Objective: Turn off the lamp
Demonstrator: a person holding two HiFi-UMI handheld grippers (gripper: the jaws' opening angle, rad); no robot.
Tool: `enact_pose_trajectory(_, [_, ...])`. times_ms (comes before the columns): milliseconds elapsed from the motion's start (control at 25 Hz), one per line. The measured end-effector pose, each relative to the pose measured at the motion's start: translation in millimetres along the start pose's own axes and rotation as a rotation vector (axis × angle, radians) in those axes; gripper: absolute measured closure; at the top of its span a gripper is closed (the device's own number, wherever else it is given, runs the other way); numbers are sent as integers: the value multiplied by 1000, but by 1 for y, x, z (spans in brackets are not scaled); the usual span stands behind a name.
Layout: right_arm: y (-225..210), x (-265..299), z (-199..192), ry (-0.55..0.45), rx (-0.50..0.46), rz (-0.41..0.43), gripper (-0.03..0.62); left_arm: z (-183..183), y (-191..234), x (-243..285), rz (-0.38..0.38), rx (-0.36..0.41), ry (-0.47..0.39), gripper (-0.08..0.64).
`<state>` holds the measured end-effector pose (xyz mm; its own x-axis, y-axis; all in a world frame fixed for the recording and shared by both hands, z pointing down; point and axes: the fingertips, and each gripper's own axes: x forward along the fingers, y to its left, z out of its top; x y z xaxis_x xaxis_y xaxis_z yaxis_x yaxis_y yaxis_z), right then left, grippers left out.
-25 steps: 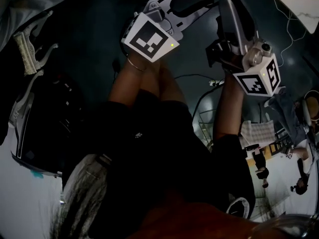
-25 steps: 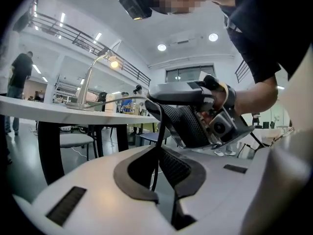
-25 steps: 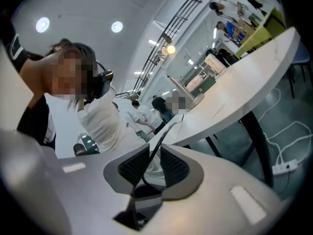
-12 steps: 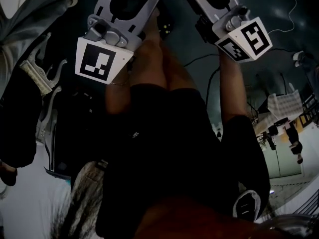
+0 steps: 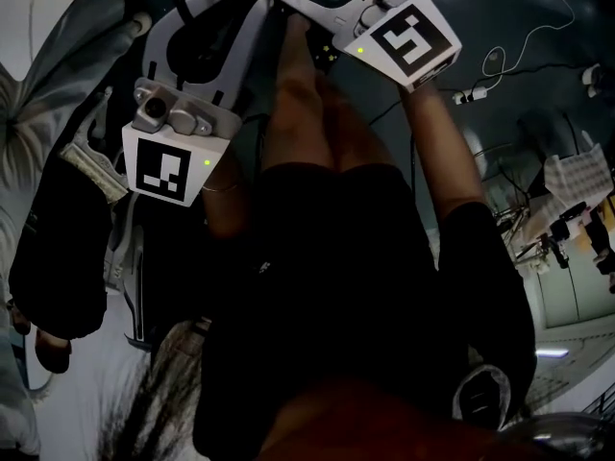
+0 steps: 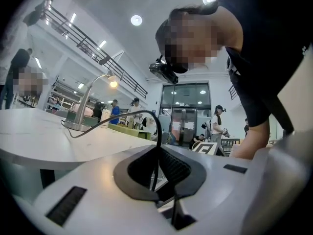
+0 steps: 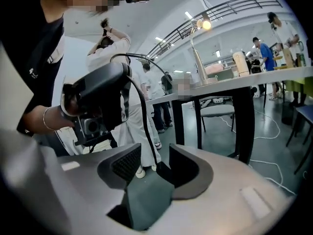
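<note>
The lamp (image 6: 113,82) glows on a white table (image 6: 49,136); it also shows lit in the right gripper view, where the lamp (image 7: 203,24) stands above the table edge (image 7: 234,84). Its black cable (image 6: 122,116) runs off the base, arcs up and drops between the left gripper's (image 6: 157,155) jaws, which are shut on it. The same cable (image 7: 142,102) falls from the left gripper's dark body (image 7: 98,97) into the gap of the right gripper (image 7: 154,153), whose jaws are opening with the pads off the cord. Both marker cubes (image 5: 165,166) (image 5: 410,38) show in the head view.
Several people stand around, one in white (image 7: 122,116) close behind the cable. A dark table leg (image 7: 244,126) and a chair (image 7: 217,111) are at the right. A white cord and power strip (image 5: 471,94) lie on the dark floor.
In the head view the left marker cube has slid down and left, the right cube up and left. The two grippers now meet at the top of the view.
</note>
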<state>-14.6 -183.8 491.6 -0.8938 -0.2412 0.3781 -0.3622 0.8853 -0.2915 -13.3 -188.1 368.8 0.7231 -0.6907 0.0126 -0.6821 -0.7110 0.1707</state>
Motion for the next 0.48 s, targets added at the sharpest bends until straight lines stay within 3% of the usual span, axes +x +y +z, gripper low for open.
enact_pose_trajectory(400, [-3, 24, -4, -24, 85, -20, 445, 20, -5, -8, -51, 6, -37, 537])
enact_pose_trajectory(480, [-3, 25, -3, -27, 87, -20, 494, 21, -5, -10, -52, 9, -37, 537])
